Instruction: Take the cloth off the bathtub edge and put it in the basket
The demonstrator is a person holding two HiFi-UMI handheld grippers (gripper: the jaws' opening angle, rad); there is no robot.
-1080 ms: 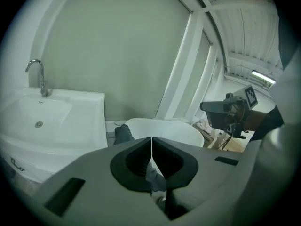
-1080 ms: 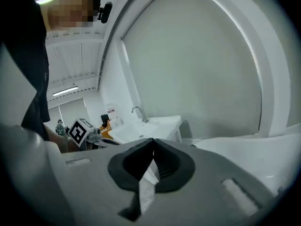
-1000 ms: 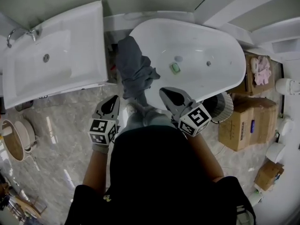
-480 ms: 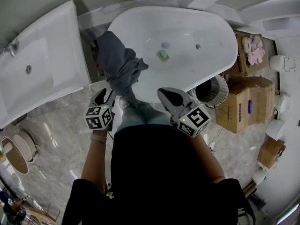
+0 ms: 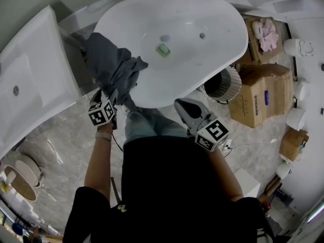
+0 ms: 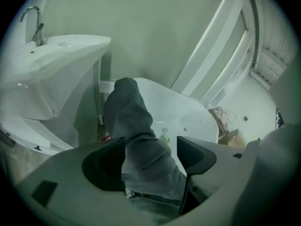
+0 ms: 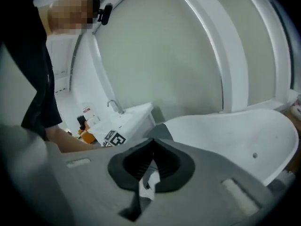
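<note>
Over the bathtub's left edge a soft, limp cloth was draped, well apart from the basket. A bunched fold was judged the easiest hold. The left tongs, just opened, were spread around its hanging end, and the right tongs were closed, empty.

cloth on bathtub edge, basket right

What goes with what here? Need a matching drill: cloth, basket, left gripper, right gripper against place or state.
Things
1. cloth
2. basket
3. left gripper
4. right gripper

Places or states
A. standing beside the bathtub
B. jaws together
C. draped over the bathtub edge
D. jaws apart, cloth between them

Pairs: 1-C, 2-A, 3-D, 4-B.

Note: the left gripper's jaws have just been opening; the cloth sits between them but is not clamped.
</note>
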